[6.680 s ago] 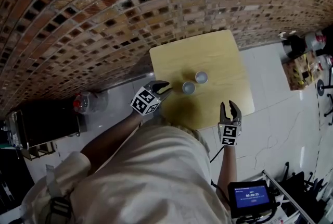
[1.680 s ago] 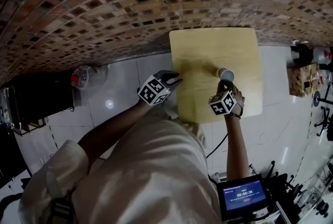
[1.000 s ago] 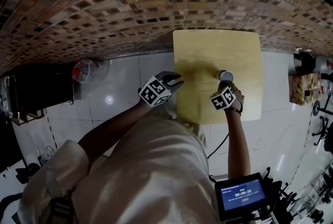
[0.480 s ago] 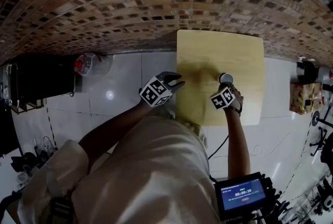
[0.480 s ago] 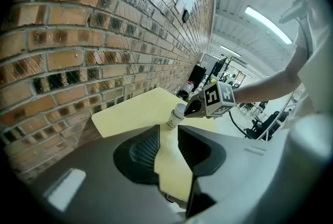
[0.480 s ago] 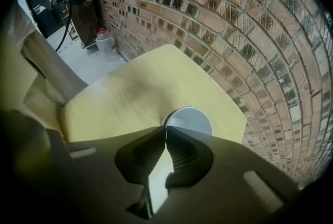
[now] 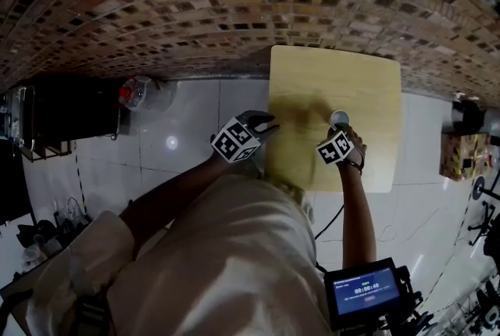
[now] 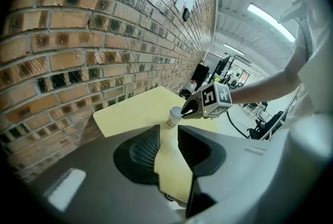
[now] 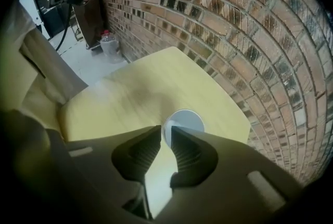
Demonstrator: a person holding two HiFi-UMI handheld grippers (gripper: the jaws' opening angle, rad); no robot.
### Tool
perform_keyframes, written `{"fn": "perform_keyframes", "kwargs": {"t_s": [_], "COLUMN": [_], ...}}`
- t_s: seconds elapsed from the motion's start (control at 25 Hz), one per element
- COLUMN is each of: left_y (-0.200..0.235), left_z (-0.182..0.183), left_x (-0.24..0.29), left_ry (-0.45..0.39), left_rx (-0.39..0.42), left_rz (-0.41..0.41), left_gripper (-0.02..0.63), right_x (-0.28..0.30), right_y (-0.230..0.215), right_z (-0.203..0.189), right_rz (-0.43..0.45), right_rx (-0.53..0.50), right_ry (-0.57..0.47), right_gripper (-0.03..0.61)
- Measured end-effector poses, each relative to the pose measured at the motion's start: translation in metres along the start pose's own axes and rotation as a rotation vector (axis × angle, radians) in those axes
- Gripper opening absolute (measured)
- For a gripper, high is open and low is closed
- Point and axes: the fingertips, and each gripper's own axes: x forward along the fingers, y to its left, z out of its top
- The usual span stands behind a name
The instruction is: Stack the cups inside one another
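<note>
Straddling the cup rim, it seems, the right gripper has just been opening its jaws. The left gripper hovers parted, empty.

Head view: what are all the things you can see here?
table: one, yellow wood, against the wall
cup: one showing, white, near the table's middle
brick wall: one, brown, behind the table
bottle: one, clear with red cap, on the floor by the wall
floor: white tiles, around the table
screen: one, blue-lit, bottom right
left gripper: one, grey, open and empty, at the table's left edge
right gripper: one, grey, over the cup, jaws just opened, rim between them
</note>
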Motion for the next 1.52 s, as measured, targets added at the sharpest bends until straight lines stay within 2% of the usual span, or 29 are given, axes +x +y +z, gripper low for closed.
{"fn": "perform_keyframes", "kwargs": {"t_s": [0.2,0.36,0.52,0.8,0.92,1.04,1.24,1.52], "left_y": [-0.019,-0.031,-0.045,-0.061,-0.062,-0.060,-0.066,-0.066], "left_z": [0.005,0.017,0.029,0.027,0.021,0.029,0.063,0.097], "left_x": [0.002,-0.002,0.006,0.015,0.010,0.011,0.023,0.026], "left_ry": [0.019,0.017,0.020,0.070,0.091,0.067,-0.020,-0.078], "left_rx": [0.036,0.070,0.096,0.111,0.121,0.134,0.196,0.289], "left_rz": [-0.005,0.002,-0.006,-0.013,-0.007,-0.016,-0.096,-0.209], "left_gripper": [0.127,0.127,0.127,0.129,0.129,0.130,0.129,0.129], "right_x": [-0.008,-0.023,-0.031,-0.038,-0.059,-0.088,-0.152,-0.228], "right_y": [0.003,0.005,0.005,0.006,0.008,0.005,-0.013,-0.021], "right_z": [0.002,0.010,0.001,-0.016,-0.015,-0.020,-0.037,-0.043], "right_rz": [-0.027,-0.048,-0.077,-0.092,-0.093,-0.109,-0.217,-0.402], "right_rx": [0.021,0.090,0.146,0.328,0.455,0.562,0.700,0.796], "right_ry": [-0.071,-0.187,-0.276,-0.435,-0.530,-0.604,-0.692,-0.765], "right_gripper": [0.083,0.111,0.126,0.130,0.130,0.143,0.146,0.146]}}
